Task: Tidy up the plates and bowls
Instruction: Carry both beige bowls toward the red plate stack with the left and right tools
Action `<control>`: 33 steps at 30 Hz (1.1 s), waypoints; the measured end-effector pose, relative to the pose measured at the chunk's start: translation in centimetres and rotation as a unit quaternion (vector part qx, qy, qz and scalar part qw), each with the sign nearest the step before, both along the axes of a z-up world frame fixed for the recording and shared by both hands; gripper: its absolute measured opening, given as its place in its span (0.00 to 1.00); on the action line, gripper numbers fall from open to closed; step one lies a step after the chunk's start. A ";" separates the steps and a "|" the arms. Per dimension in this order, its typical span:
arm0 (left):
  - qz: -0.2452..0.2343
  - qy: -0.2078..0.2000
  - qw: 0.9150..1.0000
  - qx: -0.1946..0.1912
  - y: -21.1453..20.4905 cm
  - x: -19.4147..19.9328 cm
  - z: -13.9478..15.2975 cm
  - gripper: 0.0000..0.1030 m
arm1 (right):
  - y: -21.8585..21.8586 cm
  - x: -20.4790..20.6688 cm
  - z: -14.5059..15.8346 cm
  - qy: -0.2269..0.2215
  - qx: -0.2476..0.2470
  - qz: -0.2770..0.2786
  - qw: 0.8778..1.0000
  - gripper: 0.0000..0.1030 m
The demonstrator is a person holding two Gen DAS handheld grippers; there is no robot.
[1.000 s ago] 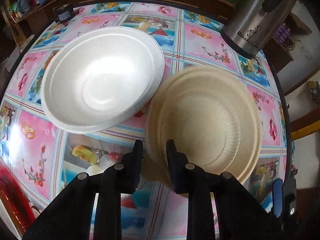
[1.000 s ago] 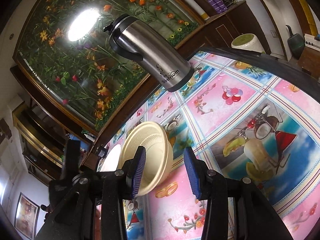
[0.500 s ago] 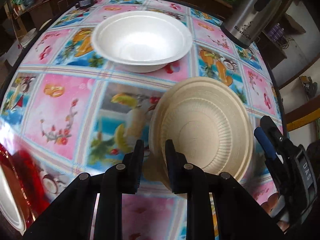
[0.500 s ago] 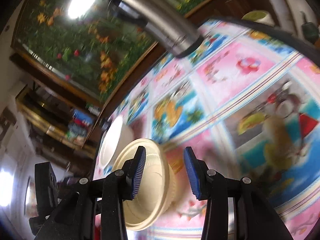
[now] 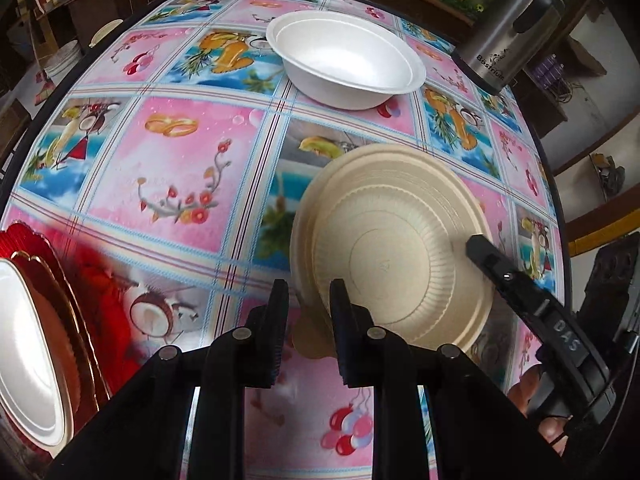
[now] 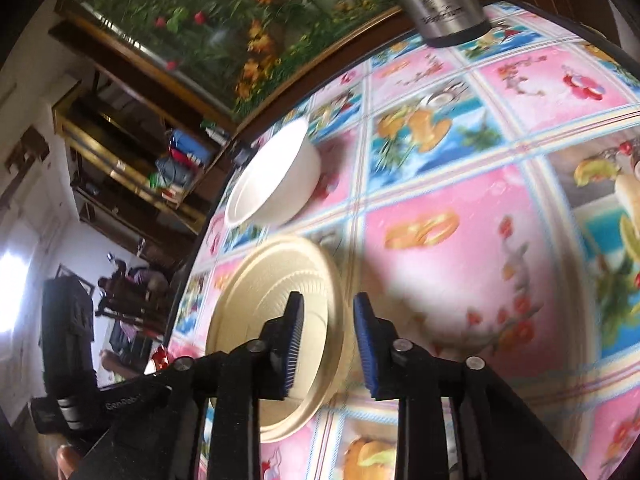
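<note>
L tongs [image 5: 308, 308]: black ribbed pads pinched narrow on near rim of cream bowl [image 5: 396, 248]. Bowl is thin pressed-pulp type, matte, fluted wall w/ fine radial ribs, flat round base w/ faint ring; held tilted, inside facing cam, above tablecloth [image 5: 180, 168].

R tongs [image 6: 328, 344]: blue ribbed pads, jaws have just been closing; opp. rim of same cream bowl sits between them. Left pad lies inside the bowl, right pad outside; can't tell if pads press the wall yet. In L view the R tong finger reaches over the bowl's right rim.

White bowl [image 5: 348, 64]: smooth foam-like, round, rolled lip, upright on cloth beyond cream bowl, apart from it.

Cloth: glossy plastic, pink/blue squares w/ fruit + flower prints.

Steel flask [image 5: 508, 36]: brushed metal cylinder, black top, at far R table edge.

Near L edge: red scalloped plate [image 5: 80, 300], gold rim, w/ white plate [image 5: 24, 360] on it.
</note>
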State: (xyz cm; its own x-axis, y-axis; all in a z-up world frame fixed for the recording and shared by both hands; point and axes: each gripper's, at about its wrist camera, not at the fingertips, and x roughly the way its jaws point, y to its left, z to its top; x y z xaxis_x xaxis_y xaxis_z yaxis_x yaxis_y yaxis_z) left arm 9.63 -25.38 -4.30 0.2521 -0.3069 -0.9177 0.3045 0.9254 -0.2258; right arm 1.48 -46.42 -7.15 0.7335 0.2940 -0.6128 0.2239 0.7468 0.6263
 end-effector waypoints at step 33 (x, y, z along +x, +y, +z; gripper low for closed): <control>0.125 -0.143 0.980 -0.053 22.9 -4.9 6.4 0.13 | 20.7 -0.7 7.7 -0.093 -0.013 0.095 0.991 0.09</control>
